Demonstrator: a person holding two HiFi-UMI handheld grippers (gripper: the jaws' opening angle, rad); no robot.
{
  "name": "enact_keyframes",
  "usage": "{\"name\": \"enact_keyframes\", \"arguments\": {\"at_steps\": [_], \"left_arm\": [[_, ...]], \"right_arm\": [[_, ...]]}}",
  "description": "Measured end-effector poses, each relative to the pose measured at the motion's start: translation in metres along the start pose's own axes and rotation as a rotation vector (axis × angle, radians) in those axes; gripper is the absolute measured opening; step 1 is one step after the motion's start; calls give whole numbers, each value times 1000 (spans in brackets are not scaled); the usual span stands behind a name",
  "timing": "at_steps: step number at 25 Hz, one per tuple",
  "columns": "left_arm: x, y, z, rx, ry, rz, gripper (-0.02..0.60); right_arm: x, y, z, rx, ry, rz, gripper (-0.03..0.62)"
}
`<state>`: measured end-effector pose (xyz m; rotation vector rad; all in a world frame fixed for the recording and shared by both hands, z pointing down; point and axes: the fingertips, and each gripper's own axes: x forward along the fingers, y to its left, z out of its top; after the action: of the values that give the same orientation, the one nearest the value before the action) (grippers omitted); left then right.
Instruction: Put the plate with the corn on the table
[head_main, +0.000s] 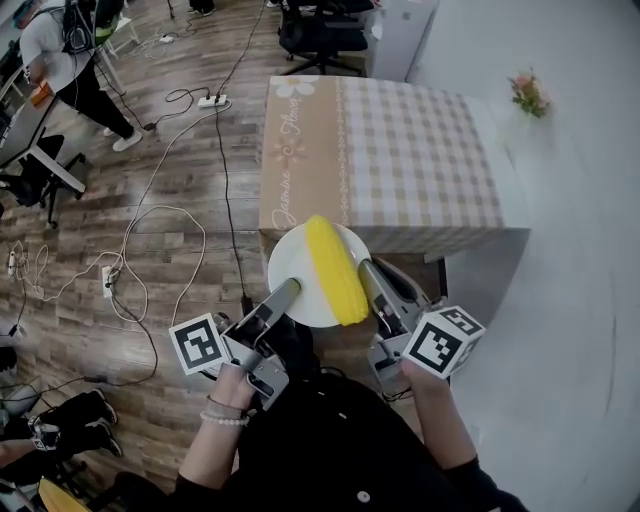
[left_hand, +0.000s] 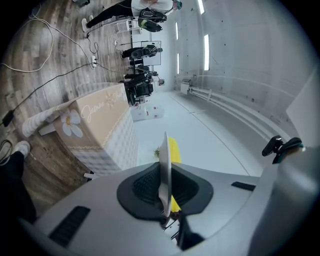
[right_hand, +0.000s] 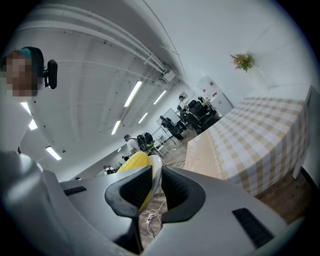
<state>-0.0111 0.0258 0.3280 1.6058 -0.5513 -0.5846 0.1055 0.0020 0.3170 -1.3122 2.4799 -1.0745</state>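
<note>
A white plate (head_main: 292, 262) carrying a yellow ear of corn (head_main: 335, 270) is held in the air just short of the table's near edge. My left gripper (head_main: 290, 291) is shut on the plate's near-left rim, and my right gripper (head_main: 368, 272) is shut on its right rim. In the left gripper view the plate (left_hand: 164, 165) shows edge-on between the pads, with the corn (left_hand: 173, 150) behind it. The right gripper view shows the plate rim (right_hand: 155, 176) pinched and the corn (right_hand: 133, 161) beside it. The table (head_main: 420, 160) wears a beige checked cloth.
A small flower sprig (head_main: 527, 94) stands at the table's far right by the white wall. Cables and a power strip (head_main: 212, 101) lie on the wooden floor to the left. A person (head_main: 60, 60) stands at far left; an office chair (head_main: 322, 32) is behind the table.
</note>
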Motion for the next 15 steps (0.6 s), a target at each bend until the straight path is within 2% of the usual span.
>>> {"name": "enact_keyframes", "arguments": {"at_steps": [4,11,15], "left_arm": [[25,-13,4,2,11,11,34],[45,22,58,-3,31,15,34],[61,13,75,-5,43,16,34]], "right_arm": [[-1,-8,27,3,-1,-6,87],[59,-33,26,16,-2,-33,87],[72,-35,46,19,3,-50,87]]}}
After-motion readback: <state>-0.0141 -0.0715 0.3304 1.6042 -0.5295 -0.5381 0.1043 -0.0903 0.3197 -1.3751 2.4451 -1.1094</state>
